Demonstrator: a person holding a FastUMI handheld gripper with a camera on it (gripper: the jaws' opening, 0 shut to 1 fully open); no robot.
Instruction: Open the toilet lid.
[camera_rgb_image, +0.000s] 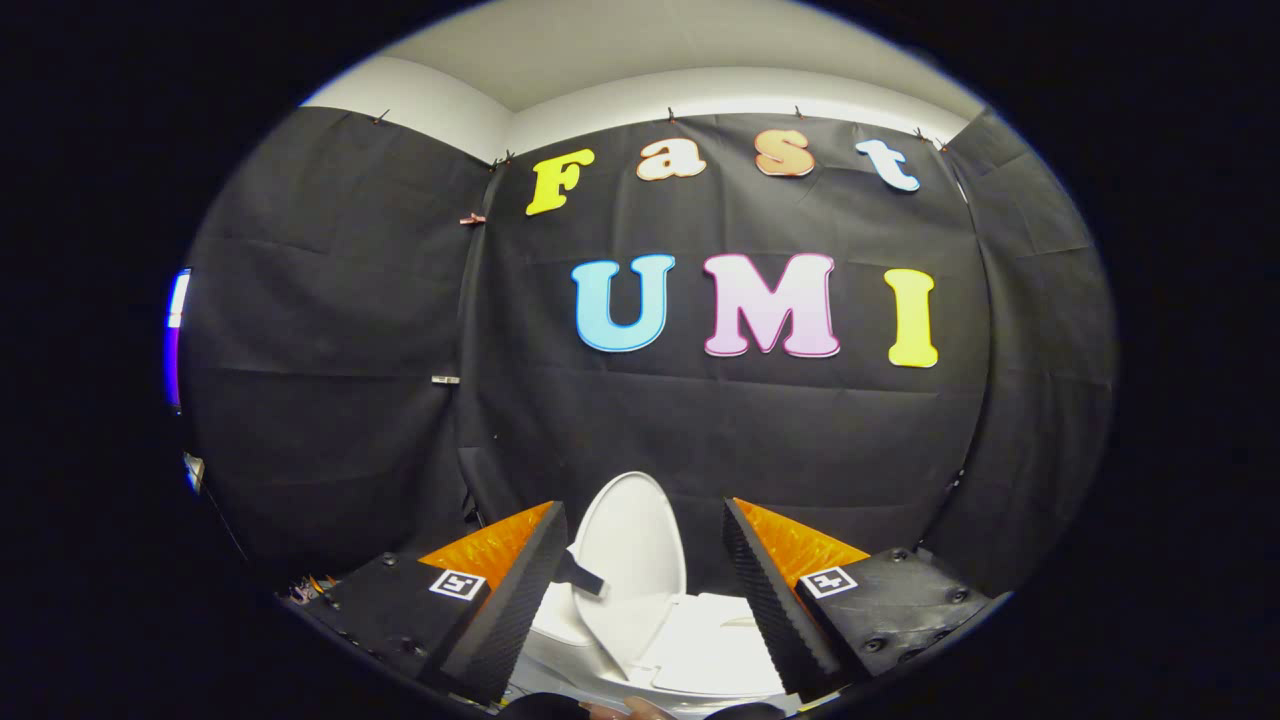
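Observation:
A white toilet (700, 650) sits low between and beyond my fingers. Its oval lid (630, 545) stands raised, tilted up toward the black cloth wall behind it. A small dark strap or tab (582, 575) hangs at the lid's left side. My gripper (645, 520) is open, its two fingers spread wide on either side of the lid, with nothing pressed between them. The left finger (515, 600) is close to the lid's left edge; the right finger (765, 590) stands apart from it.
Black cloth walls (350, 400) close the booth on the left, back and right, with a white wall above. A bit of a hand (630, 708) shows below the fingers. Small items lie on the floor at the left (310, 585).

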